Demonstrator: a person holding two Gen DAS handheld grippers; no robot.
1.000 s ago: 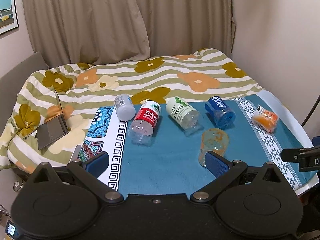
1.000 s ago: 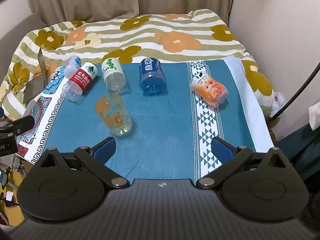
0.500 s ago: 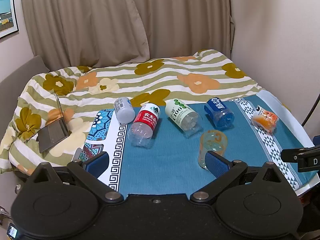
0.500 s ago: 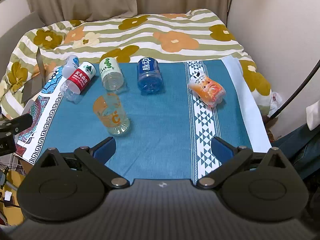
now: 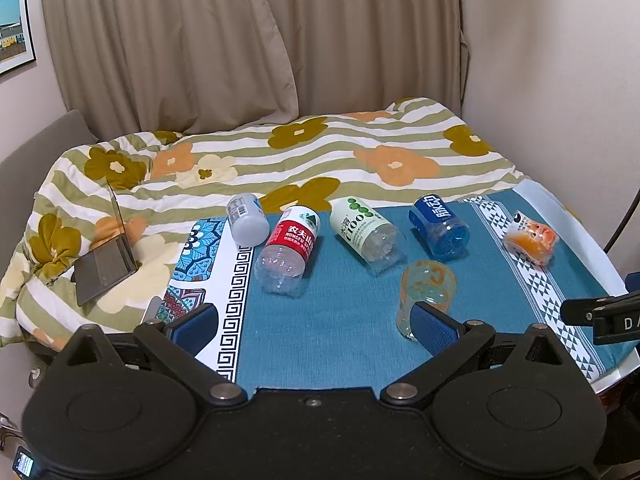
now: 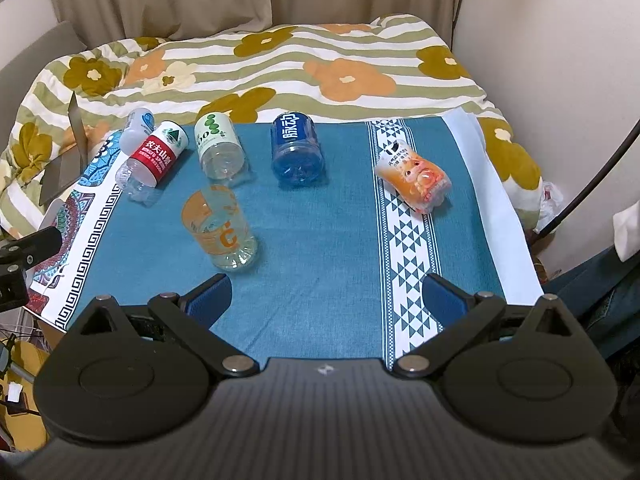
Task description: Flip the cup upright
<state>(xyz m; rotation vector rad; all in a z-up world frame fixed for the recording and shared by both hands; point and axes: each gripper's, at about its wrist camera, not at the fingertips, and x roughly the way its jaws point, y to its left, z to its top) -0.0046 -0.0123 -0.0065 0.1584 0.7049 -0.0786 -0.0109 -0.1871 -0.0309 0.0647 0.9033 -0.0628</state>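
A clear cup with orange print [image 5: 426, 292] [image 6: 218, 230] lies on its side on the blue cloth [image 6: 320, 240], mouth toward the far side and base toward me. My left gripper [image 5: 316, 326] is open; its right pad [image 5: 434, 326] partly covers the cup's near end in the left wrist view. My right gripper [image 6: 326, 298] is open and empty, with the cup just beyond its left pad [image 6: 210, 298]. Neither gripper touches the cup.
Cut bottle cups lie on their sides behind the cup: a grey one [image 5: 246, 220], a red-labelled one [image 5: 290, 248], a green-dotted one [image 5: 366, 230], a blue one [image 5: 438, 222]. An orange printed cup [image 6: 416, 176] rests at right. A laptop [image 5: 106, 256] sits on the flowered quilt [image 5: 280, 152].
Both grippers have pulled back and risen slightly, so the cups appear a little farther away. Nothing on the cloth has moved and both grippers stay open.
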